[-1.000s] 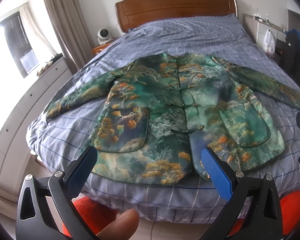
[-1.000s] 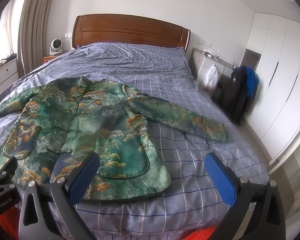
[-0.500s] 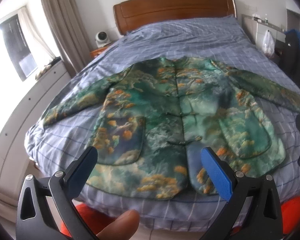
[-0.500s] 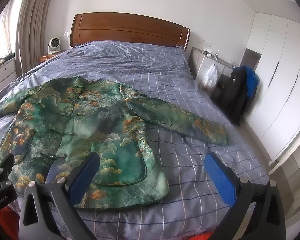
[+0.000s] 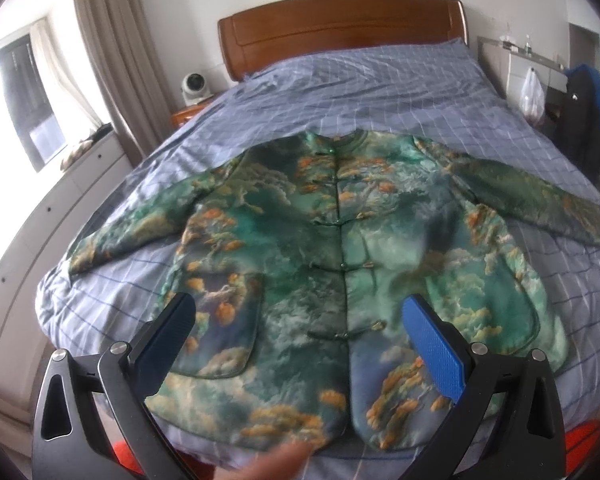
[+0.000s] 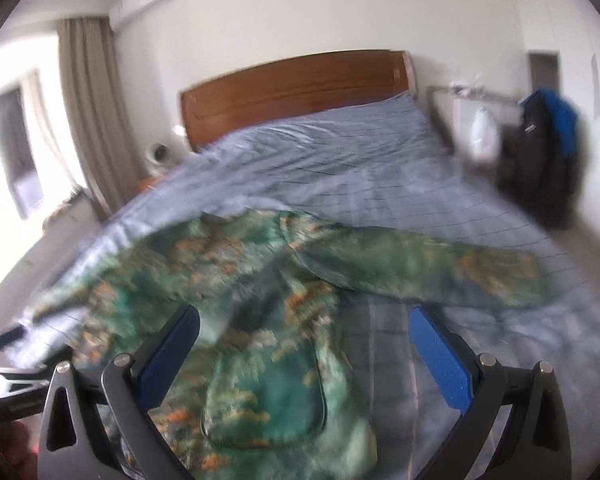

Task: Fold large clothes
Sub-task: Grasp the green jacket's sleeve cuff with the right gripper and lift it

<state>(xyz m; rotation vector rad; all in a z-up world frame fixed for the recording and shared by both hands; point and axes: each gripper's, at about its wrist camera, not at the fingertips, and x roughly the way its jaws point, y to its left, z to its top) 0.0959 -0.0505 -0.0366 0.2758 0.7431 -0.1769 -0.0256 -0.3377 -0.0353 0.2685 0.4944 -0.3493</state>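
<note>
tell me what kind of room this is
A home bedroom, almost certainly: a bed with a wooden headboard and checked blue cover, a curtained window beside it, and a green patterned jacket spread flat on the cover.

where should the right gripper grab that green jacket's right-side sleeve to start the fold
Grip the cuff end of the outstretched sleeve, coming in from the bed's right edge. The jacket lies flat and buttoned, and that sleeve sticks out clear of the body, so its free end can likely be pinched and carried across the chest. The right gripper is open.
</note>
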